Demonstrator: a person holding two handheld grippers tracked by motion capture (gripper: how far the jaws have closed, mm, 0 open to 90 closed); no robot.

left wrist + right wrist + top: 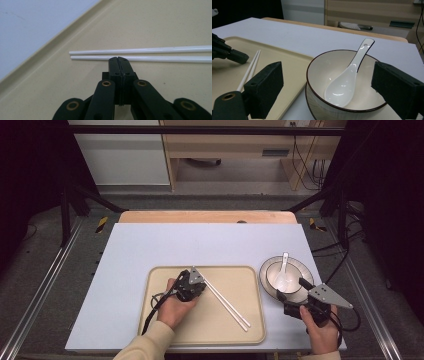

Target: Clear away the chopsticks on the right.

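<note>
The chopsticks (140, 54) are already laid on the tray (150, 290) — the left hand-held gripper (118, 59) is closed empty beside them. Right of the tray, the bowl (317, 75) is framed by the wide-open right hand-held gripper (332, 87) — not yet gripped.

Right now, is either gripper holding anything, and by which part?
Nothing is held. The left gripper is shut empty, its tips just short of the white chopsticks on the tray. The right gripper stands open around the bowl without touching it.
</note>
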